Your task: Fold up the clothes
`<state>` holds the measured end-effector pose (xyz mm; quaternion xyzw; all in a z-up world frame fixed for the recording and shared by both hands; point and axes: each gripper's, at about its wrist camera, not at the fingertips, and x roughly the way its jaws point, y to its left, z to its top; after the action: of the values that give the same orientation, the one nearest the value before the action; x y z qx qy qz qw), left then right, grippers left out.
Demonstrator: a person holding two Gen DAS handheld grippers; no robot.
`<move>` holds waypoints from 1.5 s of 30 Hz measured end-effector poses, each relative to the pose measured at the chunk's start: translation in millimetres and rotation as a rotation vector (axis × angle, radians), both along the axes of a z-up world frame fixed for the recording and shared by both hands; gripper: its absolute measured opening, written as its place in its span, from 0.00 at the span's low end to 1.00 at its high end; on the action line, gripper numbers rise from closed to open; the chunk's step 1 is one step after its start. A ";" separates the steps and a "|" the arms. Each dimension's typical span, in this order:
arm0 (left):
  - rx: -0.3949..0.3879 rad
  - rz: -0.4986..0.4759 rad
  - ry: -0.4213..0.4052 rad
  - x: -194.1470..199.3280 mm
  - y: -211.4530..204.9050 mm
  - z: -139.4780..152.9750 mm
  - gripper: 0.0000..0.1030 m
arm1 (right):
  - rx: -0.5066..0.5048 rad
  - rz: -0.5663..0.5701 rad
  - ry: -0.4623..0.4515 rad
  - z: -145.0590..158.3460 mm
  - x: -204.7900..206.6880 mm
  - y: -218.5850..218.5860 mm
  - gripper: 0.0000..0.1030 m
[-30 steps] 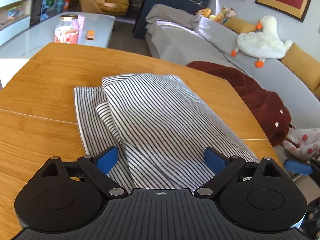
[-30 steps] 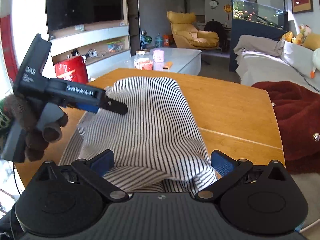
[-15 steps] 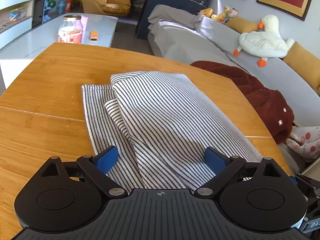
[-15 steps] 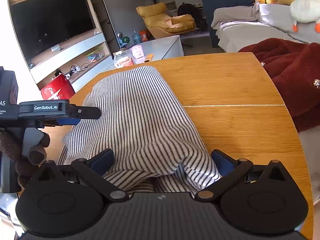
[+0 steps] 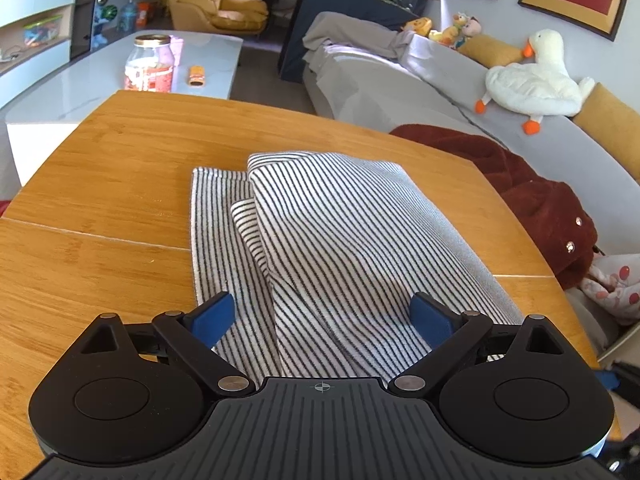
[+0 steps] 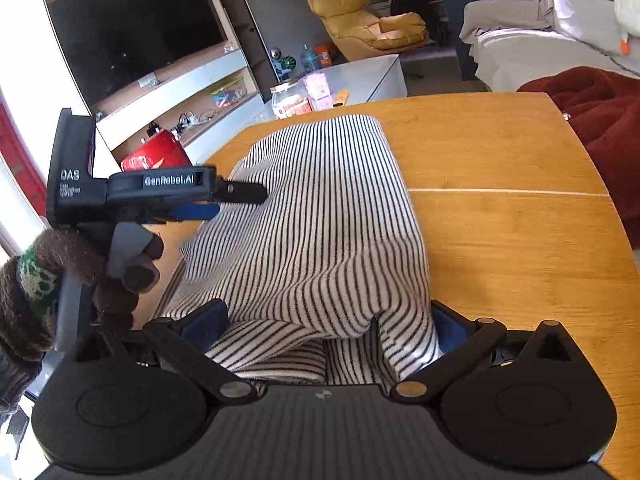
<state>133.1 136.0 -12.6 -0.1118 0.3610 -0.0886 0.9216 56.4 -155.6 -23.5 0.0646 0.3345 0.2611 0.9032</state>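
A black-and-white striped garment lies folded in layers on the wooden table; it also shows in the right wrist view. My left gripper is open, its blue pads wide apart over the garment's near edge, holding nothing. My right gripper is open too, with the near folded edge of the garment bunched between its blue pads. The left gripper appears from the side in the right wrist view, held by a gloved hand above the garment's left edge.
A dark red fleece garment hangs off the table's right side by a grey sofa with a plush goose. A low white table with a jar stands beyond. A red box sits left, below a TV.
Both grippers shifted slightly around the garment's near edge while staying open. The left gripper rose a little as seen from the right. The garment's folds look unchanged.
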 end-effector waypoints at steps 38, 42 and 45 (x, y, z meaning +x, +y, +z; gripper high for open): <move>0.131 -0.139 -0.033 -149.4 -0.9 18.4 1.00 | -0.600 0.578 -0.459 -4.5 -101.4 73.3 0.77; 0.129 -0.167 -0.047 -152.3 -3.9 22.7 1.00 | -0.591 0.543 -0.434 -5.8 -92.7 78.4 0.77; 0.151 -0.209 -0.065 -158.1 -8.9 26.7 1.00 | -0.469 0.479 -0.297 -0.5 -69.7 71.1 0.76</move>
<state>-25.0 127.1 14.1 -0.0009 0.3464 -0.1603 0.9243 -13.3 -84.5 -24.1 -0.2629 0.2562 0.3878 0.8455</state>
